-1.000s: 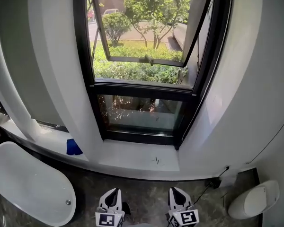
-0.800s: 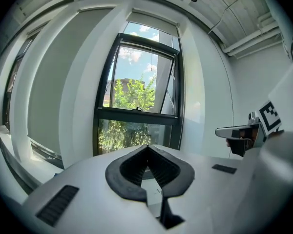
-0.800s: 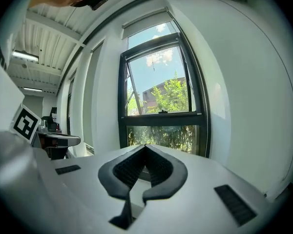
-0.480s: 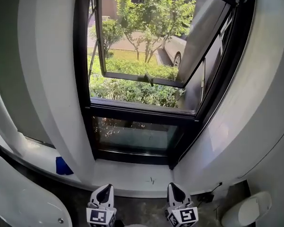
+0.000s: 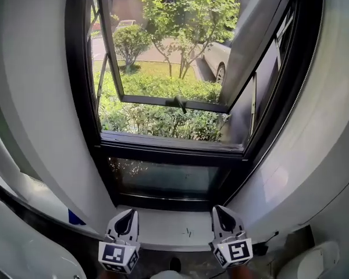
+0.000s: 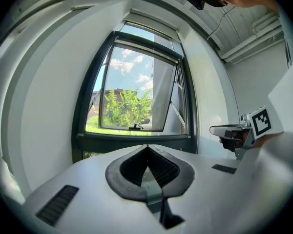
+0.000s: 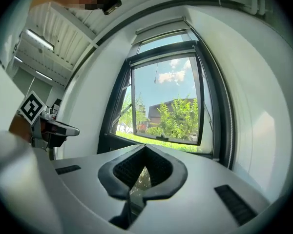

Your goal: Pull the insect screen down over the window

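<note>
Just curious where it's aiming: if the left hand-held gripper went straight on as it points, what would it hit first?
The left hand-held gripper aims at the window: most likely its dark crossbar under the open sash, perhaps the fixed pane below. Nothing nearer shows, though depth is unclear.

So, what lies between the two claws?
In the head view, only the white window sill with a small dark mark lies between left claw and right claw.

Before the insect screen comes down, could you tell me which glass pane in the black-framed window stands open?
The upper glass pane: its sash is swung outward, bottom rail clear of the black frame. The lower glass pane sits shut.
</note>
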`<action>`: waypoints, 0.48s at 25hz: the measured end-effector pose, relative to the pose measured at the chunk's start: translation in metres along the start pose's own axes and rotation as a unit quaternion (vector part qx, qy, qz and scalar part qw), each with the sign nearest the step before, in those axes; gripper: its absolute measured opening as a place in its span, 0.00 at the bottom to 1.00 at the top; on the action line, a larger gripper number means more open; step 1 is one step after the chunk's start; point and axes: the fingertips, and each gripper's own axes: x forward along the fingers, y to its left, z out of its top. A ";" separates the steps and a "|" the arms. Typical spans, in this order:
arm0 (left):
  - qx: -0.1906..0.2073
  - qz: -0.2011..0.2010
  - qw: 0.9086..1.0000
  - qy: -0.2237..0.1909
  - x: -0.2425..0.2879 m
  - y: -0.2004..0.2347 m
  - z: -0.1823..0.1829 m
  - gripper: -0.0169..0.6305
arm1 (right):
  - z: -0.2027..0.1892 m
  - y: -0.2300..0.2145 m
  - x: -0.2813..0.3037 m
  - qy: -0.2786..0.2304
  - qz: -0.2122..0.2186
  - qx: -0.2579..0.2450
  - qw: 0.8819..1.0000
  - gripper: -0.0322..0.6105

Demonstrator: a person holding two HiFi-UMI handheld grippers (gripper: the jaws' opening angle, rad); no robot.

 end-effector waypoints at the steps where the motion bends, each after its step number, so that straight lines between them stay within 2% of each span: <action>1: 0.008 0.000 1.000 -0.011 0.015 -0.002 0.015 0.05 | 0.010 -0.010 0.013 -0.014 0.009 -0.008 1.000 0.04; 4: 0.037 0.005 0.999 -0.036 0.056 -0.001 0.055 0.05 | 0.044 -0.041 0.049 -0.055 0.035 -0.045 0.997 0.04; 7: 0.069 0.030 0.996 -0.048 0.094 0.008 0.084 0.05 | 0.078 -0.075 0.081 -0.085 0.051 -0.096 0.990 0.04; 12: 0.140 0.058 0.987 -0.057 0.145 0.022 0.133 0.05 | 0.136 -0.126 0.122 -0.106 0.043 -0.189 0.975 0.04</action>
